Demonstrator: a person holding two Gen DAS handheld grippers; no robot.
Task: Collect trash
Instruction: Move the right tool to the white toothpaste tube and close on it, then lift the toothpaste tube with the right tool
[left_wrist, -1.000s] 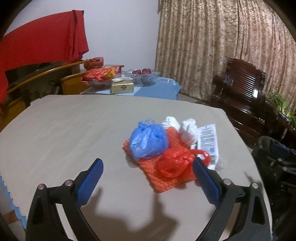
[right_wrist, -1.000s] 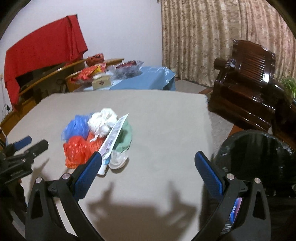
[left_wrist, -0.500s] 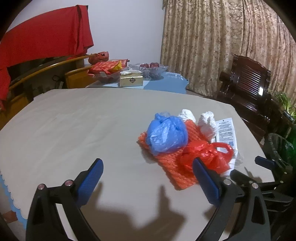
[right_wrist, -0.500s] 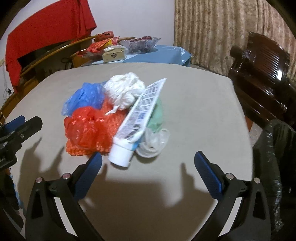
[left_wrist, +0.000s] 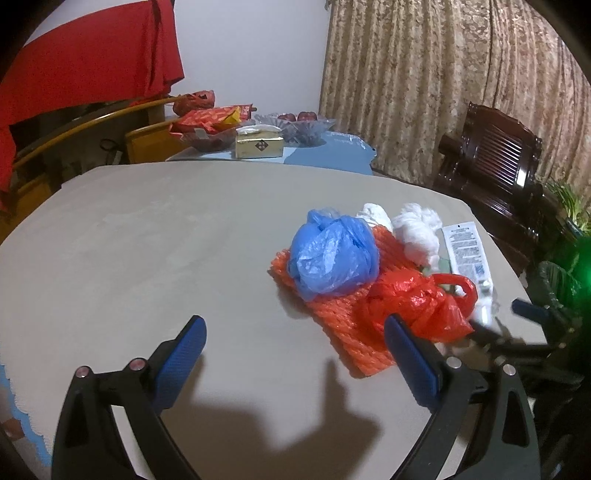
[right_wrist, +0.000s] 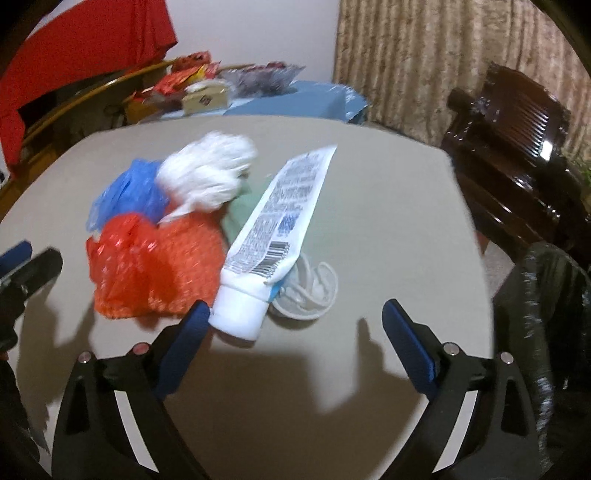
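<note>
Right gripper (right_wrist: 291, 328) is closing in on the trash pile; nothing is collected yet.

Both grippers are standing with jaws apart and empty, the right one's having just been narrowing slightly with the white tube (right_wrist: 275, 236) just ahead of its left finger. The whole pile is still lying on the surface (left_wrist: 147, 236): blue bag (left_wrist: 332, 254), red bag (left_wrist: 417, 302), orange net (left_wrist: 351, 332), white tissue wads (right_wrist: 207, 173), clear cup (right_wrist: 310, 291). The left gripper (left_wrist: 291, 354) is hovering nearby. The black-lined bin (right_wrist: 543, 295) is waiting beside the surface.

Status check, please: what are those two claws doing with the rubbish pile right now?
Left gripper open, empty. Right gripper open, jaws just narrowing, nothing between; white tube just ahead. Nothing blocking.
</note>
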